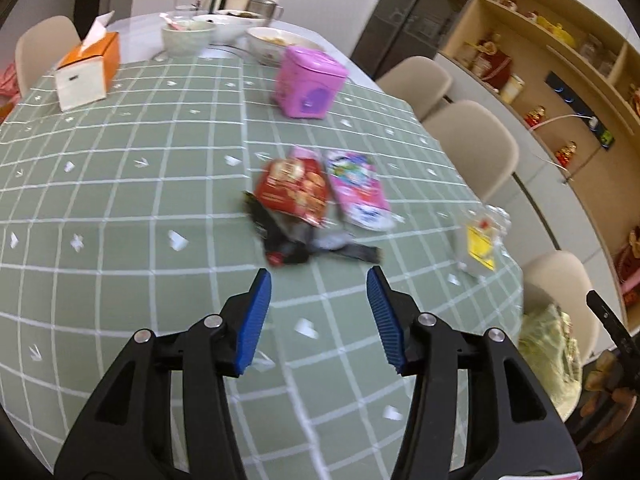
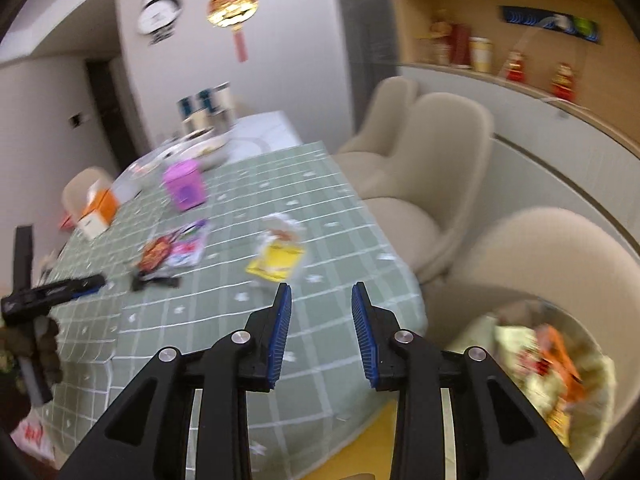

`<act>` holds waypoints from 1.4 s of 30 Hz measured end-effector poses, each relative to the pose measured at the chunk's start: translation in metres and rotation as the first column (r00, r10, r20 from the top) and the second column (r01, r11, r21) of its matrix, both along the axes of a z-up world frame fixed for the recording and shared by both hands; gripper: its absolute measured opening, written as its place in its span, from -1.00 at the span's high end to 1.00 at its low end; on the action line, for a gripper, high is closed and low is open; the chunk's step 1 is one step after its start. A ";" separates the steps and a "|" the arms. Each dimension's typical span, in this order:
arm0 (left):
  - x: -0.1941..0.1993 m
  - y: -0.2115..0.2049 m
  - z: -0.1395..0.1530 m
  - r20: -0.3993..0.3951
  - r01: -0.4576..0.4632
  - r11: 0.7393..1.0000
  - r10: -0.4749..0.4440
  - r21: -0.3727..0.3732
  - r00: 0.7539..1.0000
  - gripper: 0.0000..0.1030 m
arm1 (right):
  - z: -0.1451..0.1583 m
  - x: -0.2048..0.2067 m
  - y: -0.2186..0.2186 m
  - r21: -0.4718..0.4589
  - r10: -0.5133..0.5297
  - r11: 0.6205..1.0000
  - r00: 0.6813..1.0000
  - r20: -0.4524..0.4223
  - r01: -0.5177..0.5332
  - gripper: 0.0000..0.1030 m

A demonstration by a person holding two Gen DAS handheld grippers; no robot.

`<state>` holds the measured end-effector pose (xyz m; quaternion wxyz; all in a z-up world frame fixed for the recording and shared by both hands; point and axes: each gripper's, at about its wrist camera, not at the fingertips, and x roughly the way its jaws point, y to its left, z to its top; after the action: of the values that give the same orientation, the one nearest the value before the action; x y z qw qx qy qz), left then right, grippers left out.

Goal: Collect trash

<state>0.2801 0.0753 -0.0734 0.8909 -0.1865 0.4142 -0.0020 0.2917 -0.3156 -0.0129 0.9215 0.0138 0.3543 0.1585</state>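
Observation:
Wrappers lie on the green checked tablecloth (image 1: 120, 208). A red snack packet (image 1: 294, 190) and a pink packet (image 1: 358, 190) lie side by side, with a dark crumpled wrapper (image 1: 292, 246) just in front of them. A clear bag with a yellow label (image 1: 482, 242) lies near the right table edge. My left gripper (image 1: 318, 284) hovers open just short of the dark wrapper, nothing between its fingers. My right gripper (image 2: 321, 296) is open and empty above the table's near corner, just below the yellow-label bag (image 2: 278, 258). The left gripper (image 2: 60, 290) shows at the far left there.
A pink tin (image 1: 308, 82), an orange tissue box (image 1: 86, 72), bowls (image 1: 188, 36) and flasks stand at the table's far end. Beige chairs (image 1: 476, 144) line the right side. A white bin (image 2: 536, 364) with trash in it stands on the floor below the right corner.

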 end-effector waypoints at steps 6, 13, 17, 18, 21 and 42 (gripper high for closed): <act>0.028 0.021 -0.001 0.036 0.003 0.999 -0.004 0.033 0.999 0.08 | -0.013 0.010 0.037 -0.016 0.142 0.990 0.989 -0.029 -0.143 0.32; 0.089 0.017 -0.014 -0.016 0.029 0.997 -0.028 0.073 0.999 -0.01 | -0.034 0.018 0.035 0.005 0.184 0.983 0.978 -0.095 -0.185 0.13; 0.114 0.010 -0.029 -0.074 -0.011 0.994 0.019 0.108 0.997 -0.01 | -0.039 0.018 0.033 -0.026 0.204 0.978 0.974 -0.095 -0.207 0.13; 0.118 0.007 -0.034 -0.091 -0.011 0.993 0.022 0.119 0.996 -0.01 | -0.039 0.018 0.034 -0.036 0.217 0.974 0.971 -0.096 -0.222 0.13; 0.129 -0.003 -0.047 -0.163 0.009 0.987 0.017 0.162 0.987 0.01 | -0.041 0.021 0.034 -0.045 0.231 0.971 0.967 -0.104 -0.236 0.13; -0.039 0.049 -0.012 -0.115 -0.153 0.988 0.149 -0.030 0.982 0.27 | -0.056 0.057 0.206 0.034 0.486 0.874 0.866 -0.120 -0.485 0.13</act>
<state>0.2410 0.1248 -0.0855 0.8599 -0.2341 0.4484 0.0680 0.3490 -0.1098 -0.0685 0.8282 -0.0644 0.4029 0.3843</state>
